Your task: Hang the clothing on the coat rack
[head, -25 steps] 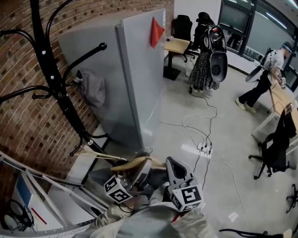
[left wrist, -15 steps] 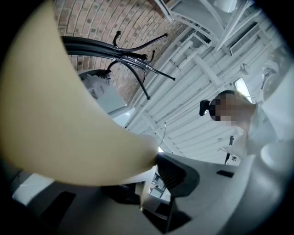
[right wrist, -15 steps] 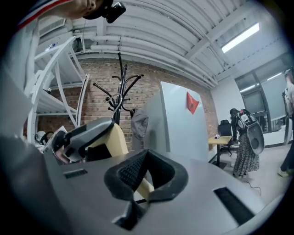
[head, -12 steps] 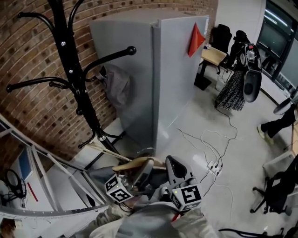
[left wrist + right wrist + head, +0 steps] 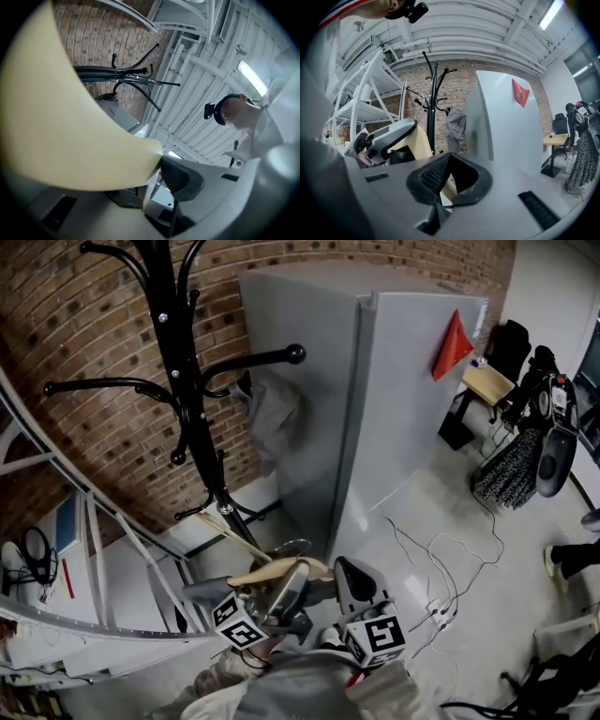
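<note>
Against a red-brick wall [image 5: 103,343], a tall black metal coat rack [image 5: 183,362] stands beside white metal shelving [image 5: 94,549], with a pale grey garment [image 5: 272,413] hanging just past one of its arms. Low in front, the left gripper [image 5: 289,579] pinches a pale wooden hanger [image 5: 70,131], and dark grey clothing [image 5: 208,592] is bunched beneath it, well short of the rack. Close alongside, the right gripper [image 5: 445,180] has its jaws pressed together. Further right stands a grey partition panel [image 5: 394,409] bearing a red triangular flag [image 5: 453,341].
</note>
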Available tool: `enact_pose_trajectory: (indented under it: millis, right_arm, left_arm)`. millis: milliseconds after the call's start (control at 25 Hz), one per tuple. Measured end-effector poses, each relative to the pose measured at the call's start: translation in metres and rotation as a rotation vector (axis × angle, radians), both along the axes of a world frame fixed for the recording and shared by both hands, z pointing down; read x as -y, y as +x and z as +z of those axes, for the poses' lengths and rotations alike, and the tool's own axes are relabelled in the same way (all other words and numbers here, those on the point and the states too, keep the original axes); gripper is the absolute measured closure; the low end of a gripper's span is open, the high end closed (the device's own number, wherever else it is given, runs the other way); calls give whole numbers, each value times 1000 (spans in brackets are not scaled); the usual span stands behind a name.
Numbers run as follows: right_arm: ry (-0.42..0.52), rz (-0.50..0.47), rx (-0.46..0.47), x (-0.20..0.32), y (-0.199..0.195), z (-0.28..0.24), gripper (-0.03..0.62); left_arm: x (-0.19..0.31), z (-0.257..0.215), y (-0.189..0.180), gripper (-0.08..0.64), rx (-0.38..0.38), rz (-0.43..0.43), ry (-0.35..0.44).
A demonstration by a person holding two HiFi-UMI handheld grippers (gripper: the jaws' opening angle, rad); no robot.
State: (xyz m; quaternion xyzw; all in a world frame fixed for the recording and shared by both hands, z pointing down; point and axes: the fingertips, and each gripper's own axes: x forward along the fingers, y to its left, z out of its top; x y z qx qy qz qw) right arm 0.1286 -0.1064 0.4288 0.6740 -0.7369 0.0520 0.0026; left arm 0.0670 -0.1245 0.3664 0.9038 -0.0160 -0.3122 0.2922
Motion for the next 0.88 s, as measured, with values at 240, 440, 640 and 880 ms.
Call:
enact_pose_trajectory:
  millis: [240, 440, 640, 880]
  right_arm:
    - [15, -125, 6, 8, -1, -1, 569]
    - [13, -214, 12, 14, -7, 0, 569]
    - [21, -295, 23, 24, -30, 0, 569]
    - [27, -350, 25, 36, -59, -1, 569]
  left_arm:
    - [2, -1, 0, 440, 6, -117, 8]
    - [2, 0, -10, 442, 12, -213, 7]
    - [5, 2, -32, 442, 13, -290, -10]
    - [12, -1, -61, 442, 12, -349, -5]
